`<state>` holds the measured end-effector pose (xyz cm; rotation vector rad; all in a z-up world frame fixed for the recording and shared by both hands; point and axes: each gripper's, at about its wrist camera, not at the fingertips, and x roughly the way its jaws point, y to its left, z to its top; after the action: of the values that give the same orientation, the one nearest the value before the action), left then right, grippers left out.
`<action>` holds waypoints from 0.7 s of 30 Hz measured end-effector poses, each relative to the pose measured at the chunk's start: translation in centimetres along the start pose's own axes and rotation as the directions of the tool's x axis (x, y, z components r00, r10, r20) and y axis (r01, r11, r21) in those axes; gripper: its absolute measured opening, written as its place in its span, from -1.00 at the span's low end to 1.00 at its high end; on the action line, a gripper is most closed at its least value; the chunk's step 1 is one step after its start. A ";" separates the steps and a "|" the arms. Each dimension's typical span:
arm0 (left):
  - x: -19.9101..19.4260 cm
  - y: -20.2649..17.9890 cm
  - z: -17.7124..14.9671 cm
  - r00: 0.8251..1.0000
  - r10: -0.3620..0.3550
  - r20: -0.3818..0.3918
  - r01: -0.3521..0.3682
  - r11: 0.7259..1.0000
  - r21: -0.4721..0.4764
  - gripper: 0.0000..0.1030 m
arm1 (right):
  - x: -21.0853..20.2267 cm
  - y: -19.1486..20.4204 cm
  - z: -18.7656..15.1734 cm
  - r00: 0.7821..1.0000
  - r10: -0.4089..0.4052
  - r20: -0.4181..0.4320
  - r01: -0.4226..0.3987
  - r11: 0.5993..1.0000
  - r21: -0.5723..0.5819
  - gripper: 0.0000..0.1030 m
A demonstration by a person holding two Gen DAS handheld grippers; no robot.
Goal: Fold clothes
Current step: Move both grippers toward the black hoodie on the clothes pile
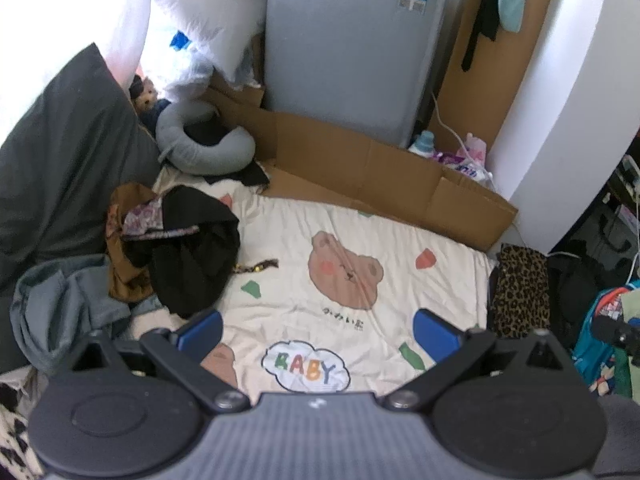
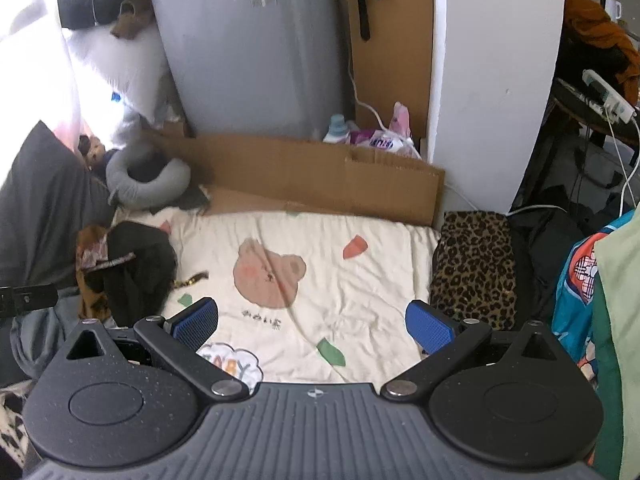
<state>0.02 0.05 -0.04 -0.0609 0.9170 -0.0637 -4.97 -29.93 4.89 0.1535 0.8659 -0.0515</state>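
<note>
A heap of crumpled clothes lies at the left of a cream bear-print blanket (image 1: 360, 240): a black garment (image 1: 192, 256) on top, a brown one (image 1: 124, 276) under it, a grey-blue one (image 1: 64, 304) nearest. My left gripper (image 1: 318, 332) hovers above the blanket's near part, open and empty, to the right of the heap. In the right wrist view the same black garment (image 2: 140, 268) sits at left and a folded leopard-print cloth (image 2: 474, 264) lies at the blanket's (image 2: 360, 280) right edge. My right gripper (image 2: 312, 326) is open, with nothing between its blue pads.
A cardboard sheet (image 1: 380, 176) borders the blanket's far side, before a grey appliance (image 1: 344, 40) and a white wall (image 1: 568, 100). A dark pillow (image 1: 60, 152) and a grey neck pillow (image 1: 200, 140) lie at left. Bags and cables (image 2: 600, 120) crowd the right.
</note>
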 end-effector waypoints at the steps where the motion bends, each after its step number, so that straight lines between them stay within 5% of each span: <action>1: 0.0 0.0 0.0 1.000 -0.003 0.000 0.003 1.000 0.007 0.99 | 0.0 0.0 0.2 1.000 -0.002 0.007 0.002 1.000 -0.005 1.00; 6: 0.7 0.1 -1.7 0.999 0.051 0.007 -0.051 0.999 0.013 0.99 | -0.8 0.1 -0.8 0.996 0.001 0.085 0.001 1.000 -0.020 1.00; 21: 1.3 -1.0 -2.2 0.998 0.058 -0.027 -0.059 0.998 -0.017 0.99 | 1.2 0.3 -0.7 1.000 0.019 -0.025 -0.019 1.000 -0.017 1.00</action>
<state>-0.95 -1.11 -2.35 -0.0496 0.9454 -0.0021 -4.66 -29.52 3.53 0.1466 0.8894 -0.0248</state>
